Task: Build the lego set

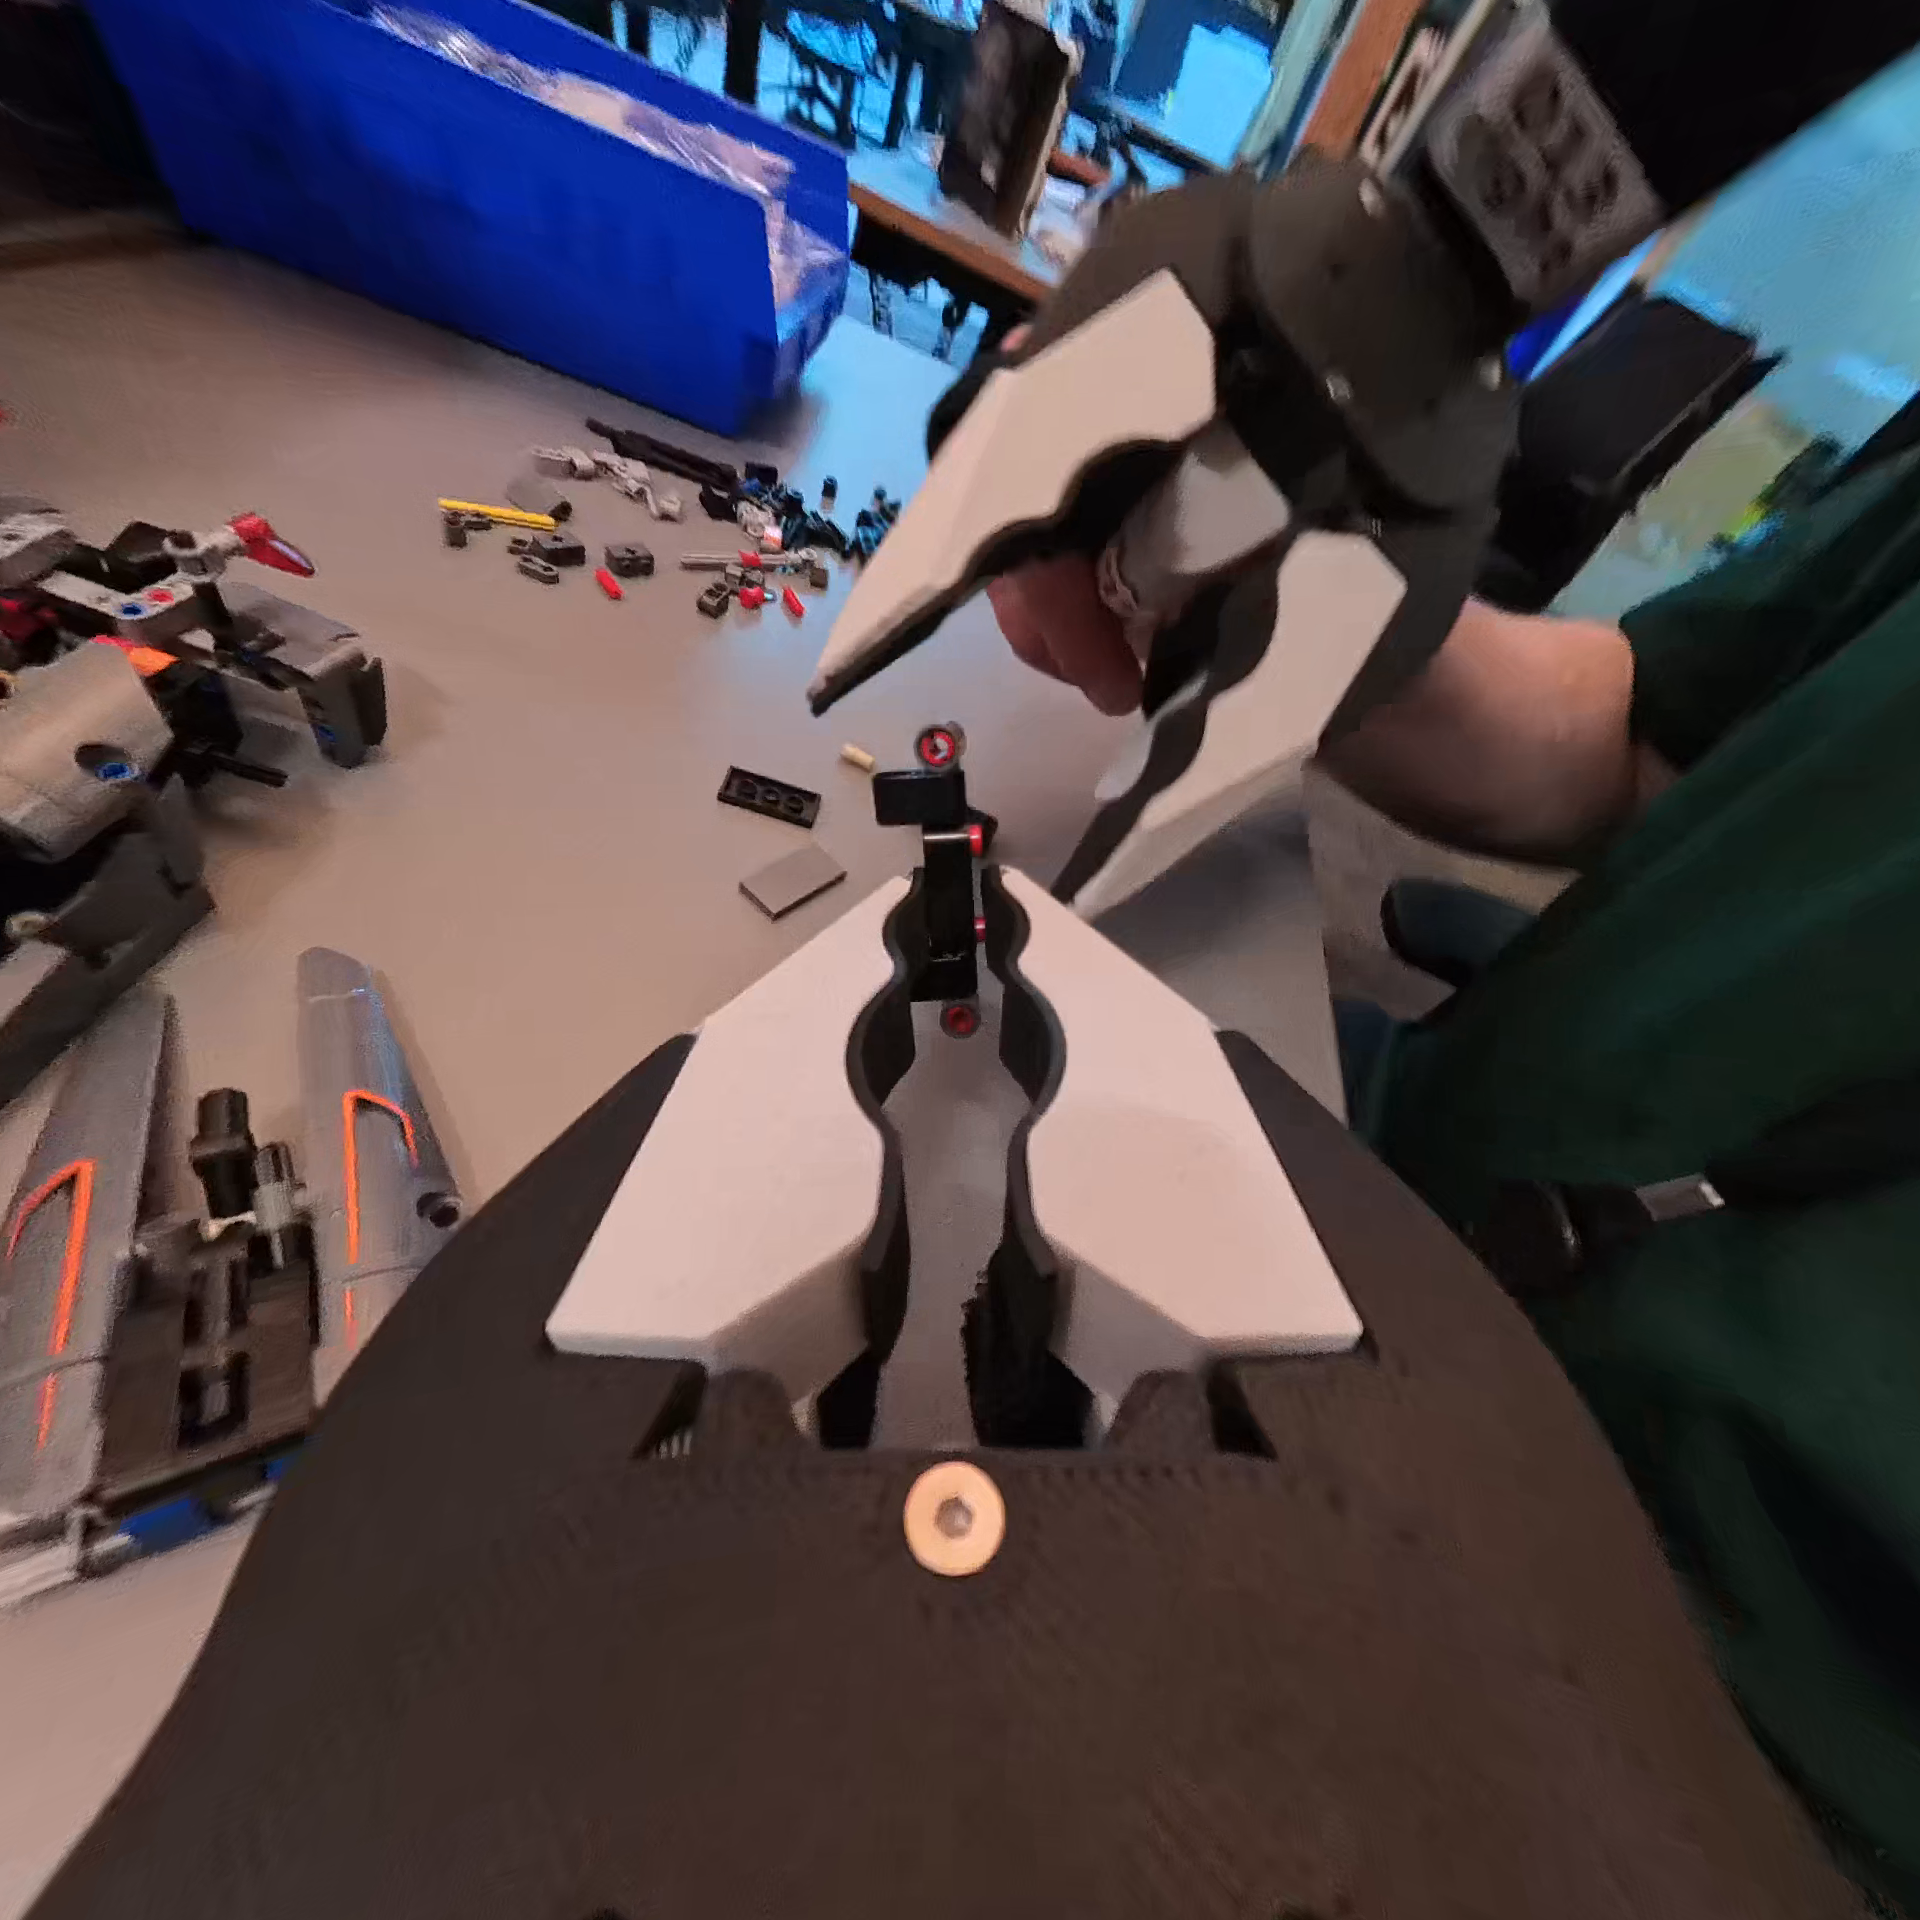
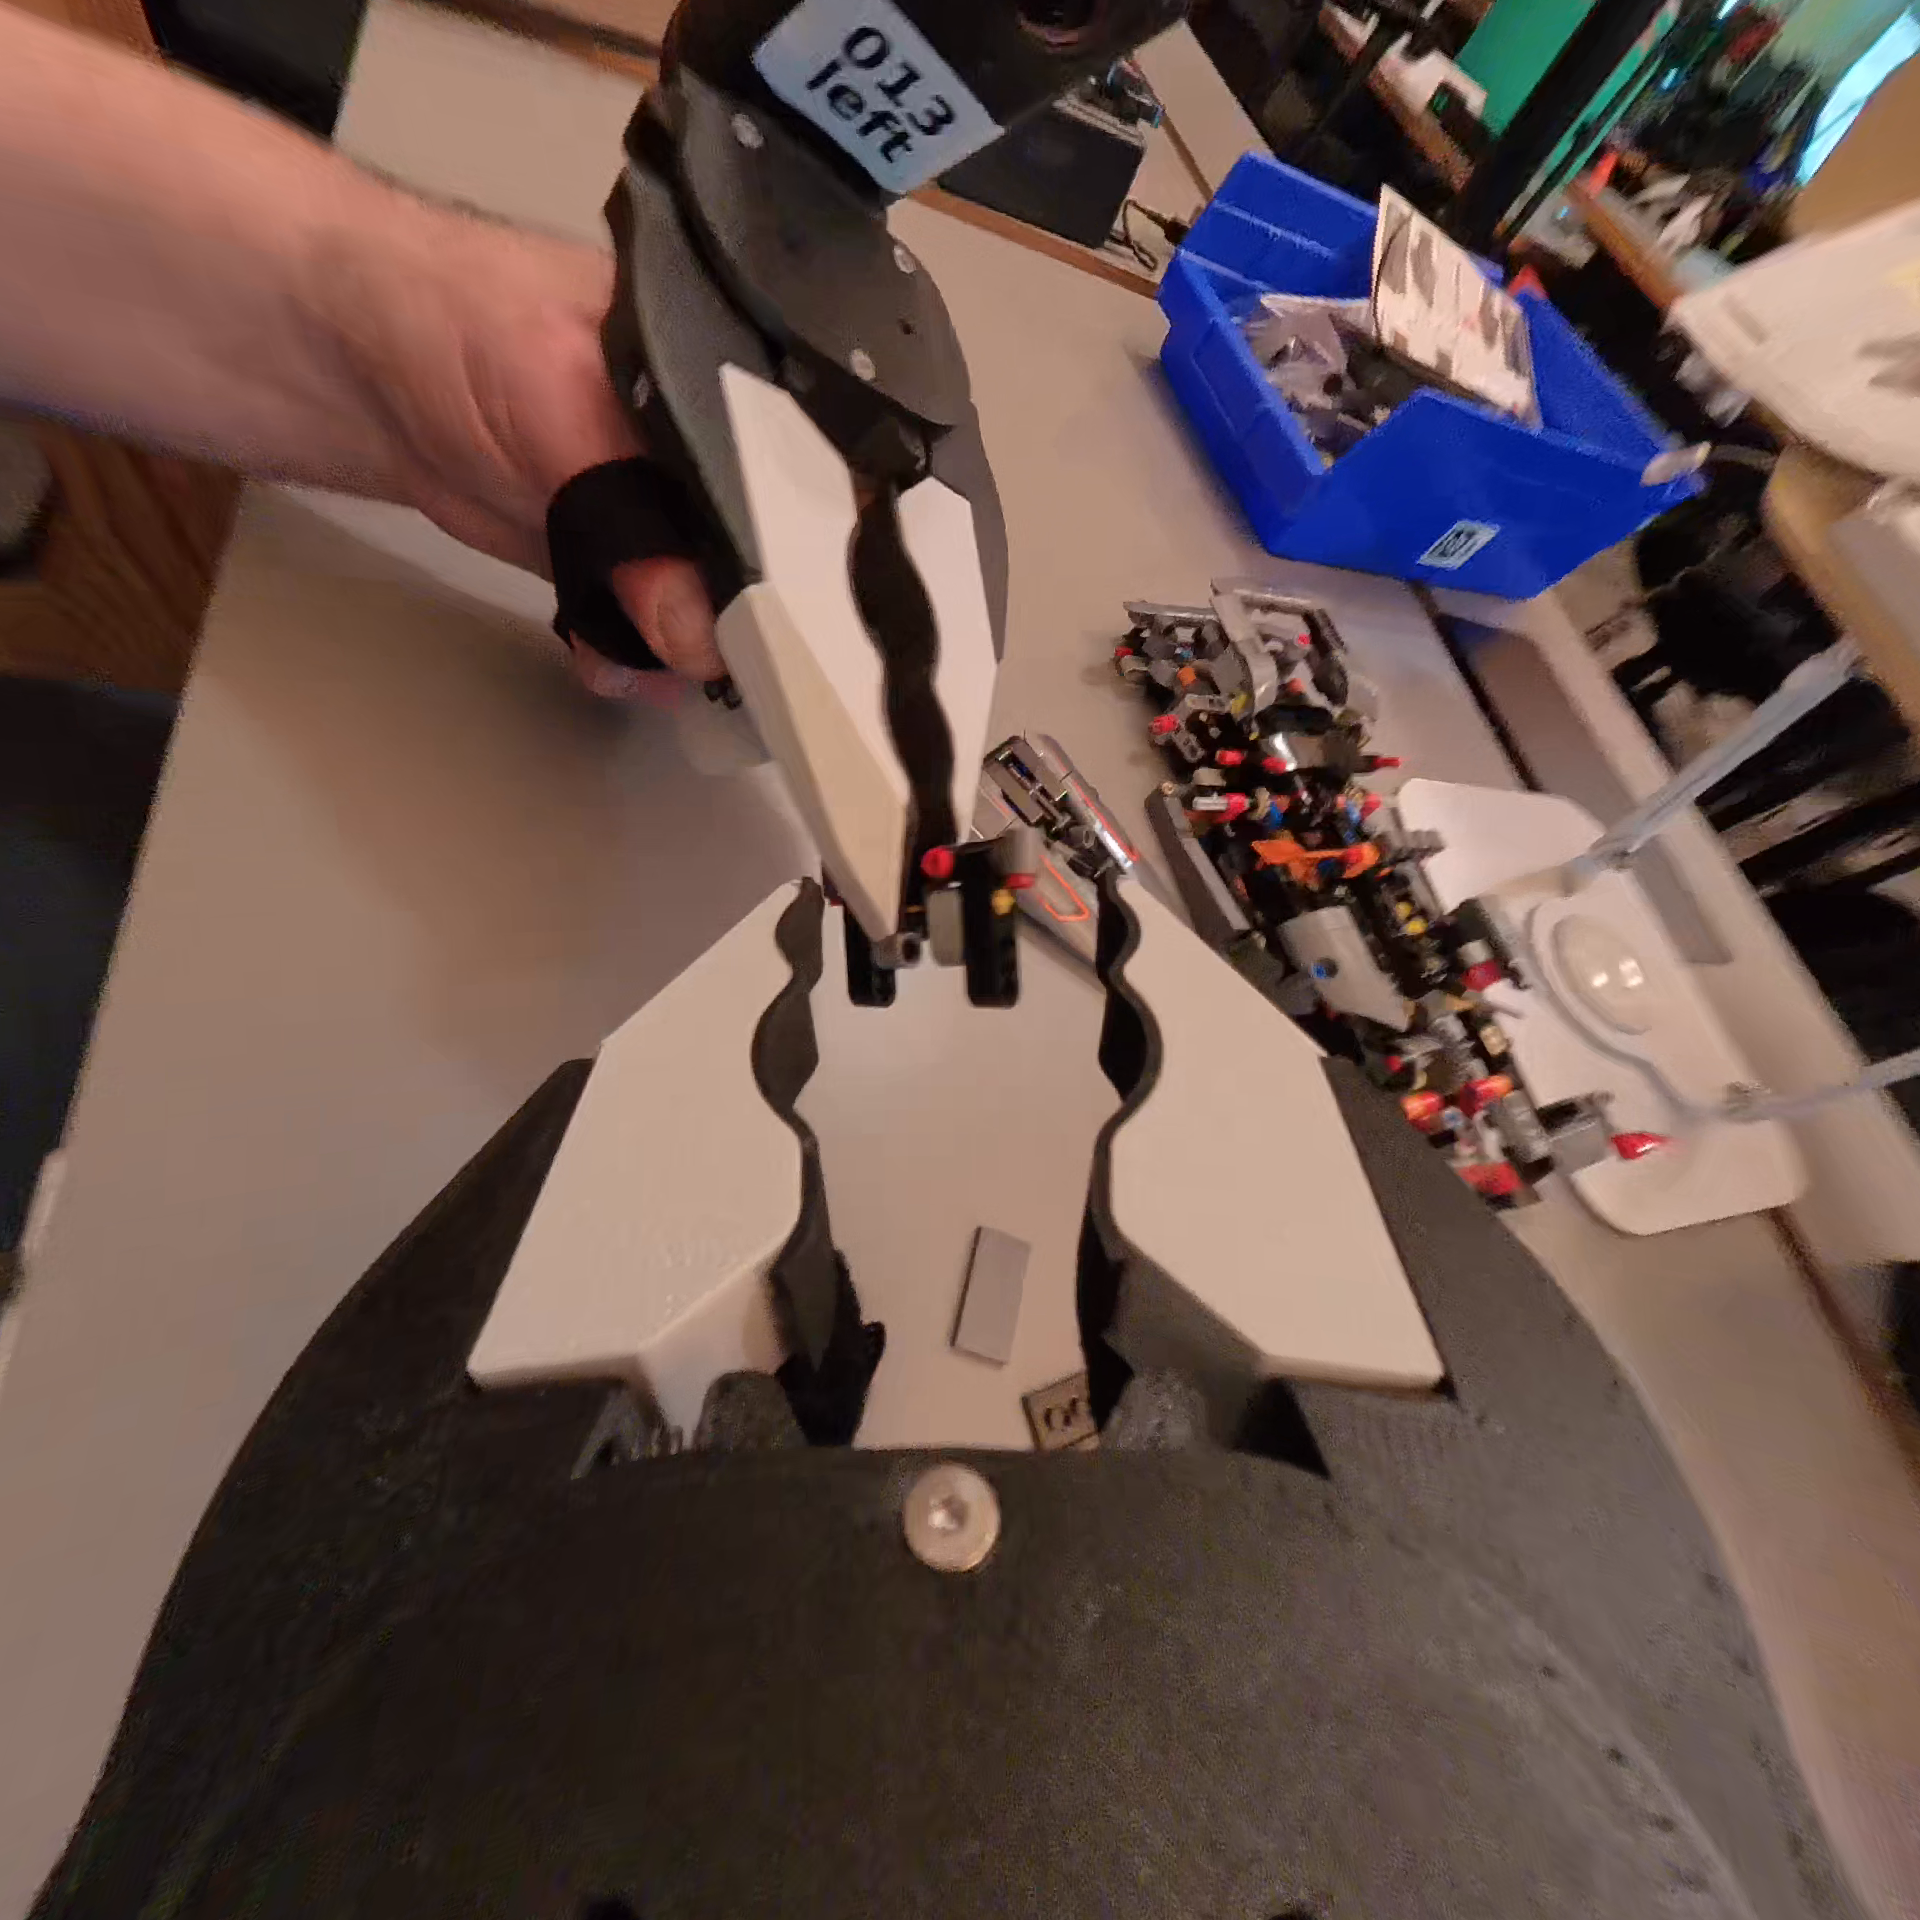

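My left gripper (image 1: 951, 899) is shut on a small black lego sub-assembly (image 1: 914, 800) with red pins and holds it upright above the table. In the right wrist view the left gripper (image 2: 920, 862) comes down from above with the sub-assembly (image 2: 982, 935) hanging from its tips. My right gripper (image 2: 956, 904) is open and empty, with one finger on each side of the sub-assembly and apart from it. Its white fingers (image 1: 1039, 468) show at the upper right of the left wrist view.
A grey flat tile (image 2: 992, 1294) and a black plate (image 1: 769, 798) lie on the grey table. Loose small parts (image 1: 675, 530) lie farther back. The large built model (image 2: 1351, 883) and grey wing sections (image 1: 156, 1247) lie to one side, near a blue bin (image 2: 1403, 416). The grippers are tip to tip, or close to it. Between my left fingertips and the grey flat tile (image 2: 992, 1294) there is roughly 11 cm. The left camera catches it too, in the left wrist view (image 1: 793, 876).
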The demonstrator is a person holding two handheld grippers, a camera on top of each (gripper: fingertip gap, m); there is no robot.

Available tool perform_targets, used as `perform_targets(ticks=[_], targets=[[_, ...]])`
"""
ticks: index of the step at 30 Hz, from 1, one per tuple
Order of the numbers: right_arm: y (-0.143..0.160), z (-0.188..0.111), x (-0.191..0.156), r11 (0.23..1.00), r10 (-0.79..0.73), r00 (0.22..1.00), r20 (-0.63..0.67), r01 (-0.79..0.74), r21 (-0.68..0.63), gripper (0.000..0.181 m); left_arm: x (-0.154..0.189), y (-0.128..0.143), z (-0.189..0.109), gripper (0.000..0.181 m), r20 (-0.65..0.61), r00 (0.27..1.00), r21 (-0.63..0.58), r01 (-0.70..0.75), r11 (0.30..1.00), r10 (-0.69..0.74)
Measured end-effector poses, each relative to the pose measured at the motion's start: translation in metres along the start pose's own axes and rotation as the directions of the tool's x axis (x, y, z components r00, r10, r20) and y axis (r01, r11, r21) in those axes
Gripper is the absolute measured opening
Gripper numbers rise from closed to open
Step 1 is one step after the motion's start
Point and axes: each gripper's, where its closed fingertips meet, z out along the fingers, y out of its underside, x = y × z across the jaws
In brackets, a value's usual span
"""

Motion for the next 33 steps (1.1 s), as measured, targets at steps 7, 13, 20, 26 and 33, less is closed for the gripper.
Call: perform_targets(ticks=[7,13,20,26,33], targets=[[0.012,-0.007,-0.012,0.989,0.14,0.966,0.217,-0.124,-0.084,0.021,0.004,0.004,0.006,0.007,-0.084,0.979,-0.188,-0.201,0.961,0.188],[0.008,-0.016,-0.005,0.976,0.219,0.942,0.253,-0.21,-0.06,0.005,0.004,-0.009,0.009,0.007,-0.14,0.945,-0.193,-0.319,0.928,0.295],[-0.005,-0.027,0.033,0.922,0.357,0.916,0.182,-0.376,0.088,0.005,-0.015,-0.055,0.008,0.02,-0.066,0.945,0.004,-0.321,0.947,0.32],[-0.018,-0.041,0.074,0.736,0.567,0.8,0.196,-0.599,0.316,0.005,-0.034,-0.082,0.004,0.032,-0.02,0.975,0.172,-0.214,0.962,0.221],[-0.021,-0.045,0.088,0.618,0.622,0.744,0.243,-0.657,0.432,0.005,-0.031,-0.086,0.016,0.026,-0.033,0.982,0.239,-0.175,0.955,0.188]])
